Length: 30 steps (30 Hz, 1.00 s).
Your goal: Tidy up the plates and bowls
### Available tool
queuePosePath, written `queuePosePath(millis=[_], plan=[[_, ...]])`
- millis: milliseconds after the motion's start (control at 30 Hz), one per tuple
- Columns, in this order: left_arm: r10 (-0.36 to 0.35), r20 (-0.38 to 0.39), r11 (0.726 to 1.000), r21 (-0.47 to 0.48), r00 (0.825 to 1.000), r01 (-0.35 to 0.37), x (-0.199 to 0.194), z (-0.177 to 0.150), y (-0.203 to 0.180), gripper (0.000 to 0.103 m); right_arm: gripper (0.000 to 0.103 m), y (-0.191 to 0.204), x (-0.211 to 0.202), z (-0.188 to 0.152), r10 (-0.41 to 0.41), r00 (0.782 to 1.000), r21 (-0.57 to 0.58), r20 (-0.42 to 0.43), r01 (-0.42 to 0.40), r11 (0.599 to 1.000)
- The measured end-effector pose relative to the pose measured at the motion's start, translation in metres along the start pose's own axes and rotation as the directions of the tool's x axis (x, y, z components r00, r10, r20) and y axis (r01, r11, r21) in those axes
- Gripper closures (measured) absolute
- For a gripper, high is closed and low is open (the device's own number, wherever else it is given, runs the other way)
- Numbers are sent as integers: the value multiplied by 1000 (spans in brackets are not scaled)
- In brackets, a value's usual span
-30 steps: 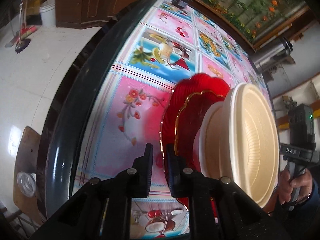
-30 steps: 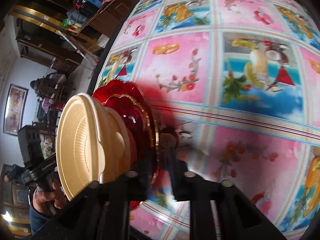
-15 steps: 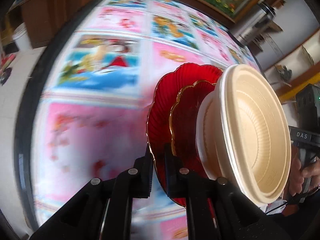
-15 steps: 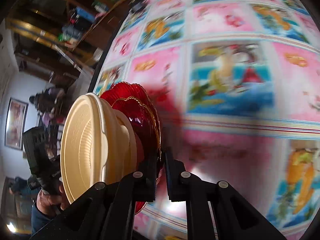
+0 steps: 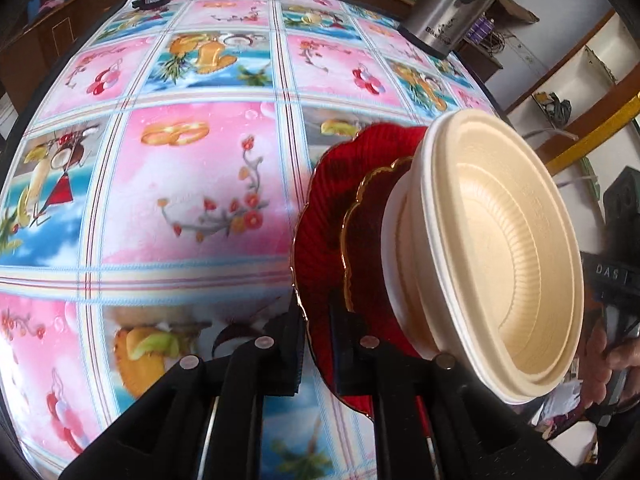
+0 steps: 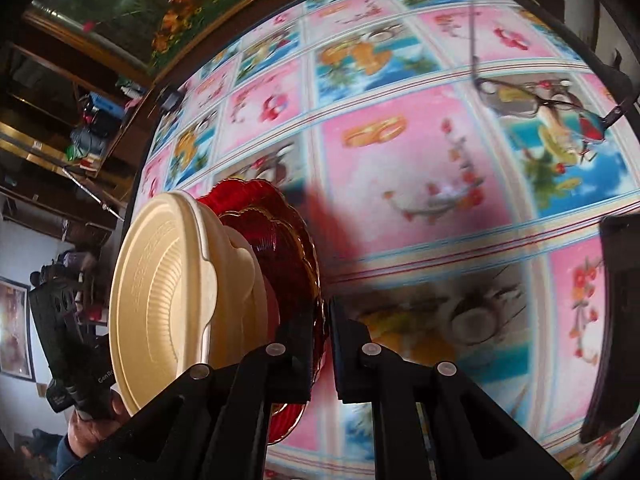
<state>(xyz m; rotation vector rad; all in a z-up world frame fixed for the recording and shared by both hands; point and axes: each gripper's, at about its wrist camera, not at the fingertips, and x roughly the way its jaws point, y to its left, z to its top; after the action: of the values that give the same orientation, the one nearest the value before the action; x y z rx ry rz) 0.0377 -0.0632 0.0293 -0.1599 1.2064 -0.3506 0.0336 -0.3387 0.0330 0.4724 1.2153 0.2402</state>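
2 close downward wrist views, shared tablecloth [image 5: 192,184]

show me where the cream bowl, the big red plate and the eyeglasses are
cream bowl [image 5: 516,264]: left wrist view, ribbed inside.
big red plate [image 5: 320,232]: left wrist view, fluted red face.
eyeglasses [image 6: 520,100]: right wrist view, dark frame.

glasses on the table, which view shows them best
The right wrist view: the glasses lie on the patterned tablecloth at upper right, dark frame and lenses visible though slightly blurred. The left wrist view does not show them at all.
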Motion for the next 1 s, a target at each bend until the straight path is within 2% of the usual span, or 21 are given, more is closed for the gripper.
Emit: queuePosePath(millis=[133, 233, 300, 367, 467, 567, 633, 700, 800, 867, 900, 967, 1000], plan=[[6, 26, 1000, -20, 1000, -5, 0, 1, 2, 93, 94, -5, 4, 4, 2, 1000, -8, -1, -2, 1000], [18, 42, 999, -40, 999, -16, -4, -6, 7, 76, 92, -1, 6, 4, 2, 1000, -28, -1, -2, 1000], [26, 44, 998, -56, 999, -23, -7, -14, 13, 57, 92, -3, 3, 0, 2, 1000, -32, -1, -2, 999], [9, 57, 997, -73, 998, -5, -16, -25, 18, 50, 92, -6, -4, -3, 2, 1000, -37, 4, -2, 999], [23, 109, 999, -41, 994, -19, -34, -41, 11, 49, 90, -8, -21, -13, -4, 1000, -62, 26, 5, 998], [8, 172, 1000, 5, 985, -9, -53, -63, -3, 46, 83, -12, -39, -32, -28, 997, -81, 69, 33, 996], [-13, 206, 999, 49, 979, 3, -62, -75, -16, 45, 73, -14, -45, -50, -23, 995, -88, 96, 31, 996], [-17, 240, 994, 110, 971, -10, -69, -85, -31, 29, 67, -14, -47, -66, -17, 994, -103, 110, 29, 994], [39, 321, 979, 177, 946, -100, -83, -91, -51, 17, 63, -8, -42, -84, -33, 993, -140, 109, 48, 989], [51, 369, 977, 176, 928, -124, -95, -90, -57, 14, 63, -1, -44, -91, -17, 992, -170, 122, 38, 985], [46, 386, 978, 171, 921, -120, -102, -89, -60, 10, 63, 6, -49, -94, -32, 988, -204, 153, 63, 977], [72, 383, 973, 176, 921, -149, -109, -86, -63, 6, 62, 18, -61, -101, -26, 975, -268, 221, 86, 960], [89, 386, 969, 179, 918, -169, -112, -86, -65, 6, 57, 25, -67, -105, -6, 968, -299, 252, 84, 951]])
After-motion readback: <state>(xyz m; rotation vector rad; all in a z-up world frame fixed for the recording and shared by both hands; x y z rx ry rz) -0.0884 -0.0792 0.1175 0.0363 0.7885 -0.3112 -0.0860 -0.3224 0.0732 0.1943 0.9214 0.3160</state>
